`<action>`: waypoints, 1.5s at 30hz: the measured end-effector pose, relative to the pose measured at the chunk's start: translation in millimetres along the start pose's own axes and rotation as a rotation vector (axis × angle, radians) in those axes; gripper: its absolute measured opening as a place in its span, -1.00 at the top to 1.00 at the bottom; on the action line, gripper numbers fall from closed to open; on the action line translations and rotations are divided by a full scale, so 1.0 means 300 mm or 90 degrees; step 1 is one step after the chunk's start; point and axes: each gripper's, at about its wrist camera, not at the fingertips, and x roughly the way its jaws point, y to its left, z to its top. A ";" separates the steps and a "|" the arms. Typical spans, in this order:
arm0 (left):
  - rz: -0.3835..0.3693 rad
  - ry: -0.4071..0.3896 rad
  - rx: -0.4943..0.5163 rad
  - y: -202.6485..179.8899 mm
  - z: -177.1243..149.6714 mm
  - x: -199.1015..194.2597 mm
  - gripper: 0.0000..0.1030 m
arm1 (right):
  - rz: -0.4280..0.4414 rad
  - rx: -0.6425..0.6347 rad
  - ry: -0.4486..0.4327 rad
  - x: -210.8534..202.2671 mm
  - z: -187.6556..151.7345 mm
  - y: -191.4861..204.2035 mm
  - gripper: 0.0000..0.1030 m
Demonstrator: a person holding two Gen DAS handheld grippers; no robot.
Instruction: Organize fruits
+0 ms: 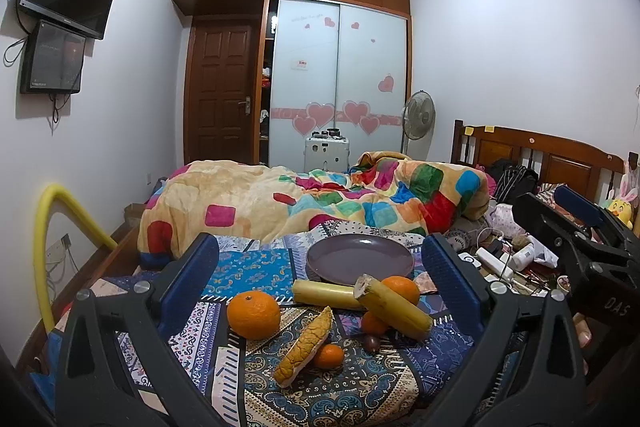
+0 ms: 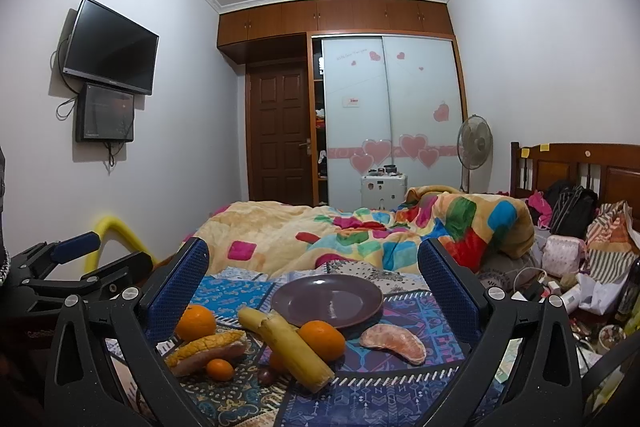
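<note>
An empty purple plate (image 1: 360, 259) (image 2: 328, 301) lies on the patterned cloth on the bed. In front of it lie two yellow cane pieces (image 1: 394, 307) (image 2: 296, 351), an orange (image 1: 253, 315) (image 2: 195, 321), a second orange (image 1: 401, 289) (image 2: 322, 339), a pomelo wedge (image 1: 306, 347) (image 2: 208, 345), a small tangerine (image 1: 328, 357) (image 2: 219, 369), a dark grape (image 1: 371, 343) (image 2: 265, 377) and a peeled citrus segment (image 2: 394, 343). My left gripper (image 1: 320, 267) is open and empty above the fruit. My right gripper (image 2: 312, 271) is open and empty, to the left gripper's right.
A colourful quilt (image 1: 320, 199) is heaped behind the plate. Clutter of bottles, cables and bags (image 2: 568, 283) lies at the right by the wooden headboard (image 1: 540, 155). A yellow foam tube (image 1: 52, 227) arches at the left wall.
</note>
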 end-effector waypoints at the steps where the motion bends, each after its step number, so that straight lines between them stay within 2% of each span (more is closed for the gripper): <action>1: 0.000 0.000 0.000 -0.001 -0.002 0.003 -0.99 | -0.001 0.000 0.001 0.001 -0.001 0.002 -1.00; 45: -0.002 -0.005 0.010 -0.015 0.020 -0.006 -0.99 | 0.002 0.006 -0.002 -0.007 0.004 0.004 -1.00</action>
